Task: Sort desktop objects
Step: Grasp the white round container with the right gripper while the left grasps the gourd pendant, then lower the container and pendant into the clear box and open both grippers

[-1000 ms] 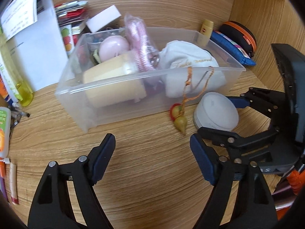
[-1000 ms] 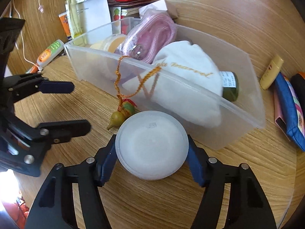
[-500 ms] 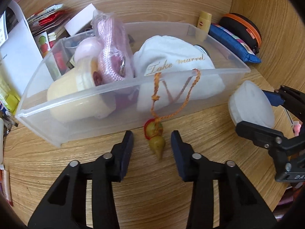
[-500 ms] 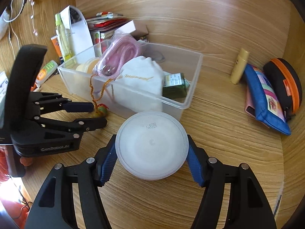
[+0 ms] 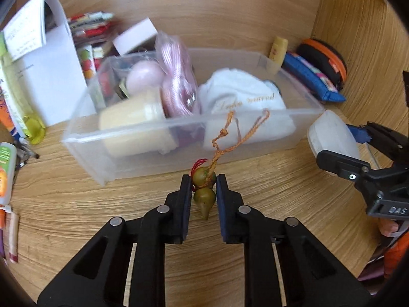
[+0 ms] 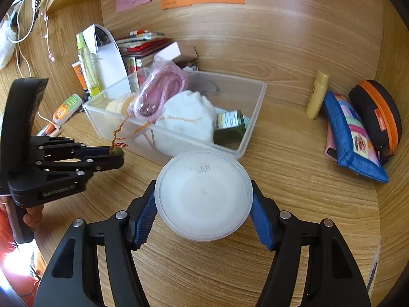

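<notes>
My left gripper (image 5: 203, 188) is shut on a small green gourd charm (image 5: 203, 192) whose orange cord (image 5: 237, 133) hangs over the front wall of a clear plastic bin (image 5: 133, 153). The charm also shows in the right wrist view (image 6: 117, 151), pinched in the left gripper (image 6: 116, 154). My right gripper (image 6: 203, 204) is shut on a round white plastic tub (image 6: 204, 194), held above the desk in front of the bin (image 6: 251, 128). The tub shows at the right in the left wrist view (image 5: 331, 138). The bin holds a white cloth (image 6: 189, 120), a pink cord bundle (image 6: 161, 89), a cream jar (image 5: 133, 117) and a green box (image 6: 230, 125).
A blue pouch (image 6: 352, 133), an orange-and-black case (image 6: 378, 117) and a yellow tube (image 6: 317, 94) lie at the right by the wooden wall. Papers, bottles and small boxes (image 6: 102, 61) stand behind the bin at left. Tubes and pens (image 5: 5, 168) lie at the far left.
My left gripper moved in and shut on the gourd charm. My right gripper lifted the white tub and drew back from the bin.
</notes>
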{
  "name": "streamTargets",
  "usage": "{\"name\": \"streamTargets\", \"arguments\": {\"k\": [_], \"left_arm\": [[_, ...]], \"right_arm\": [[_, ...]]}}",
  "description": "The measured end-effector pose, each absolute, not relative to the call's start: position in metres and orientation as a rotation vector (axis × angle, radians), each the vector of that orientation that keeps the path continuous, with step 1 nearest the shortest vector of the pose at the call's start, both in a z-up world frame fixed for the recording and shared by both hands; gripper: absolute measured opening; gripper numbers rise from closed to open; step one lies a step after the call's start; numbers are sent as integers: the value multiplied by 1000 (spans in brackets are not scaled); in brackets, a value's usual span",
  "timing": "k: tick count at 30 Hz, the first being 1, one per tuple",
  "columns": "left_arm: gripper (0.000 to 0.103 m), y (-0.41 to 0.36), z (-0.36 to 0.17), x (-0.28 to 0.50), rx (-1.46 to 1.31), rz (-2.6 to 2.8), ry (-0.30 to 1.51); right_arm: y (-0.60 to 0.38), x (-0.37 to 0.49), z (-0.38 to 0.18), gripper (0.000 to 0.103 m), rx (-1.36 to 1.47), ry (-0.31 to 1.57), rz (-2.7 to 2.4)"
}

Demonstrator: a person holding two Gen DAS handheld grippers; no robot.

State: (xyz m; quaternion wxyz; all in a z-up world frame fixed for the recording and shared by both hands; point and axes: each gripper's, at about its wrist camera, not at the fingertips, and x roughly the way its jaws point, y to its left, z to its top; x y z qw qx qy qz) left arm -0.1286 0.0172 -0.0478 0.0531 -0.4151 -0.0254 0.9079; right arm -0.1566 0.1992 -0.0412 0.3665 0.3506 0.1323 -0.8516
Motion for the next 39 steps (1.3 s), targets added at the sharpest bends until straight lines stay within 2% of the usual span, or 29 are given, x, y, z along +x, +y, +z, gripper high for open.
{"name": "streamTargets", "arguments": {"k": [15, 34, 39], "left_arm": [[18, 4, 13, -135, -1021, 2841, -137], [18, -5, -19, -186, -1128, 2774, -192], [18, -5, -22, -187, -1090, 2786, -158]], "right_arm": [[187, -155, -10, 63, 802, 303, -2200], [147, -202, -23, 63, 868, 341, -2241], [141, -207, -27, 63, 868, 346, -2245]]}}
